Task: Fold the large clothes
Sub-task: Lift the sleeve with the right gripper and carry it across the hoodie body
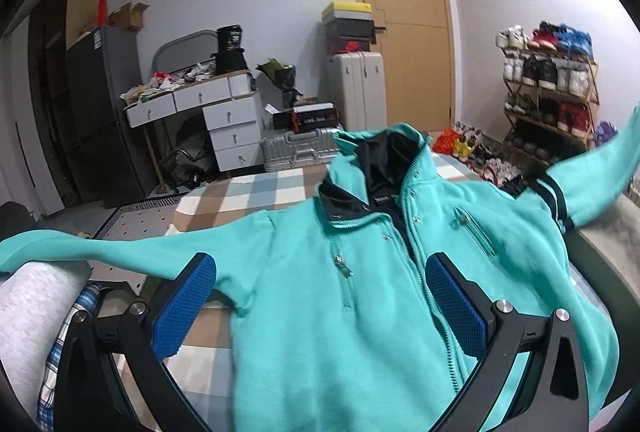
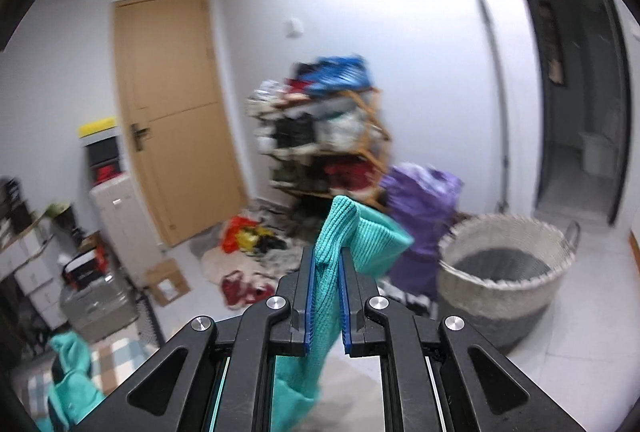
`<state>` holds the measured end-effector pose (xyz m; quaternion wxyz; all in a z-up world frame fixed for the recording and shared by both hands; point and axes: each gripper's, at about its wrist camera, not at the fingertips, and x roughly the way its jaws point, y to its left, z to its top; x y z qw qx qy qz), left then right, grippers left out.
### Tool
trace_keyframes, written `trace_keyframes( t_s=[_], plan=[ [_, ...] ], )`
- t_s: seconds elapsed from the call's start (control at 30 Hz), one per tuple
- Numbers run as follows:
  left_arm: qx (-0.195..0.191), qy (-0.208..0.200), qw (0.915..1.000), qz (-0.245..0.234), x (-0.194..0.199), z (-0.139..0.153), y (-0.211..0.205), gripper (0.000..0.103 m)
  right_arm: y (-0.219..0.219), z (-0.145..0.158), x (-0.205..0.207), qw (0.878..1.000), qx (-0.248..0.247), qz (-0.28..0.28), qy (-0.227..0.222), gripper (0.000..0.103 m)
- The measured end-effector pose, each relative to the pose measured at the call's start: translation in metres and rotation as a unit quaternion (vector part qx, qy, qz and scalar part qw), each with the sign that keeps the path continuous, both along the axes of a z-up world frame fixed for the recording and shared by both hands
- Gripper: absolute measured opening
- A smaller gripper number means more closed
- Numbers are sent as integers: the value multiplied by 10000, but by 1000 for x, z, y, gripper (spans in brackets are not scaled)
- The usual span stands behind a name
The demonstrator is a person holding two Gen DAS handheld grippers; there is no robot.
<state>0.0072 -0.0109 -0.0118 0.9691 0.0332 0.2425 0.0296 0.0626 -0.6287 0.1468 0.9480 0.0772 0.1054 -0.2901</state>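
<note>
Two grippers work on one teal jacket [image 1: 360, 312], which lies front-up on a checked bedcover [image 1: 248, 192] with its dark-lined collar [image 1: 372, 168] pointing toward the far wall. The left gripper [image 1: 320, 296] hovers over the jacket's chest with its jaws spread wide, the blue pads [image 1: 184, 304] apart and nothing pinched between them; the half-open zipper [image 1: 416, 232] runs up between the two fingers. One sleeve stretches out to the left over a grey roll [image 1: 36, 304], the other sleeve [image 1: 600, 172] rises up and away to the right. The right gripper [image 2: 326, 272] is clamped tight on the ribbed cuff [image 2: 352, 232] of that sleeve, which pokes out above the pads and hangs down below them. Behind it stand a wooden door [image 2: 176, 112], a shoe rack [image 2: 320, 136], a purple bag [image 2: 424, 200] and a woven basket [image 2: 500, 296] on the floor.
</note>
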Motion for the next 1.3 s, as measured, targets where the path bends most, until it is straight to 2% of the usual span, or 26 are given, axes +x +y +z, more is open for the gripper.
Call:
trace_keyframes(
  t_s=[0.13,0.3,0.43,0.57,0.73,0.8,0.87,0.9,1.03,1.17,1.3],
  plan=[
    [-109,-55,9999,113,0,3,16,102,72,19,11,9961,-458,740,-151,10],
    [-257,-130,9991,309,-5,7,37,102,176,39,32,9816,-599,1760,-428,10],
    [-349,-277,9978,491,-14,11,58,102,262,41,54,9616,-480,2658,-494,10],
    [-438,-365,9965,617,-20,14,77,102,341,22,84,9367,-14,3492,-251,10],
    [-624,-477,9940,755,-27,17,98,102,428,-48,121,8941,726,4409,297,10],
    [-621,-558,9932,813,-30,18,105,102,454,-88,133,8745,1109,4688,556,10],
    [-644,-614,9923,859,-31,19,111,102,472,-120,143,8641,1335,4784,814,10],
    [-688,-642,9916,890,-32,20,114,102,485,-145,148,8572,1481,4826,1014,10],
    [-815,-695,9900,913,-32,21,123,102,521,-218,164,8408,1881,4849,1503,10],
    [-837,-745,9894,923,-32,22,126,102,534,-275,176,8295,2179,4742,1989,10],
    [-888,-774,9888,915,-33,23,131,102,549,-306,177,8240,2175,4704,2289,11]
  ],
)
